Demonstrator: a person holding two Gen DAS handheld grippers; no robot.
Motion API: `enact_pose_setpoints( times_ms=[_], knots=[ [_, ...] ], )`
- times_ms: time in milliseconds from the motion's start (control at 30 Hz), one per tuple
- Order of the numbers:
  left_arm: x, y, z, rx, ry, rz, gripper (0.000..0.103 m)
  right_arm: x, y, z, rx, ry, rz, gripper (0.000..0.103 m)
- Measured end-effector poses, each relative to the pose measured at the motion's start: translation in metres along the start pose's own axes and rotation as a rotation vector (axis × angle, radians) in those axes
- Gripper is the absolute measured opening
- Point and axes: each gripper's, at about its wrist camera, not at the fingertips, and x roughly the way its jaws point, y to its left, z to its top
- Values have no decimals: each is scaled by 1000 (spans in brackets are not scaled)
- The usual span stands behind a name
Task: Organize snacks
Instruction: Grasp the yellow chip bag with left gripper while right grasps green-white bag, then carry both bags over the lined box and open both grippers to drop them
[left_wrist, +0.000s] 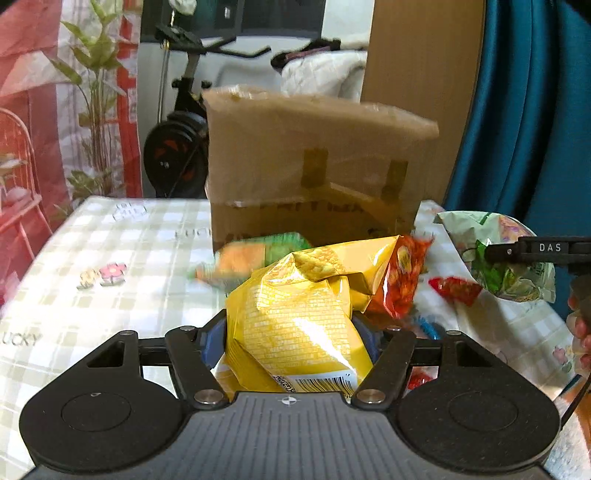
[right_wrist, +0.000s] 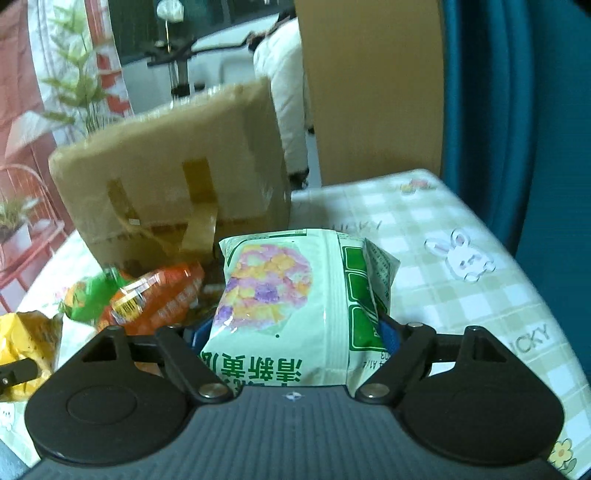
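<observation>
Left gripper (left_wrist: 291, 332) clamps yellow chip bag (left_wrist: 295, 332), right gripper (right_wrist: 295, 332) clamps pale green snack bag (right_wrist: 291, 306), both w/ cardboard box (left_wrist: 310, 162) just behind on checked tablecloth (left_wrist: 110, 251).

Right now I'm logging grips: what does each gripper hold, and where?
The left gripper clamps the yellow snack bag across its lower body, near the barcode end. The right gripper clamps the pale green snack bag across its lower half.

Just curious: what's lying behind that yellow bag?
Behind the yellow bag lie an orange-and-green snack packet and a red one, then the cardboard box. The box's inside isn't visible.
</observation>
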Motion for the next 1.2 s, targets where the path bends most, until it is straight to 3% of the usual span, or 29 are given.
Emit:
enact_pose_setpoints(
  times_ms=[300,667,800,967,1200],
  knots=[
    [-21,0,33,9,-114,28,70,-27,7,30,8,-154,39,83],
    [-1,7,125,56,-240,39,71,-31,33,99,-64,-326,66,83],
    [24,5,163,86,-266,43,71,-6,52,127,-108,-322,91,83],
    [75,8,207,70,-232,51,71,45,85,160,-166,-289,111,83],
    [125,14,232,62,-195,96,73,104,108,185,-214,-216,116,83]
  ],
)
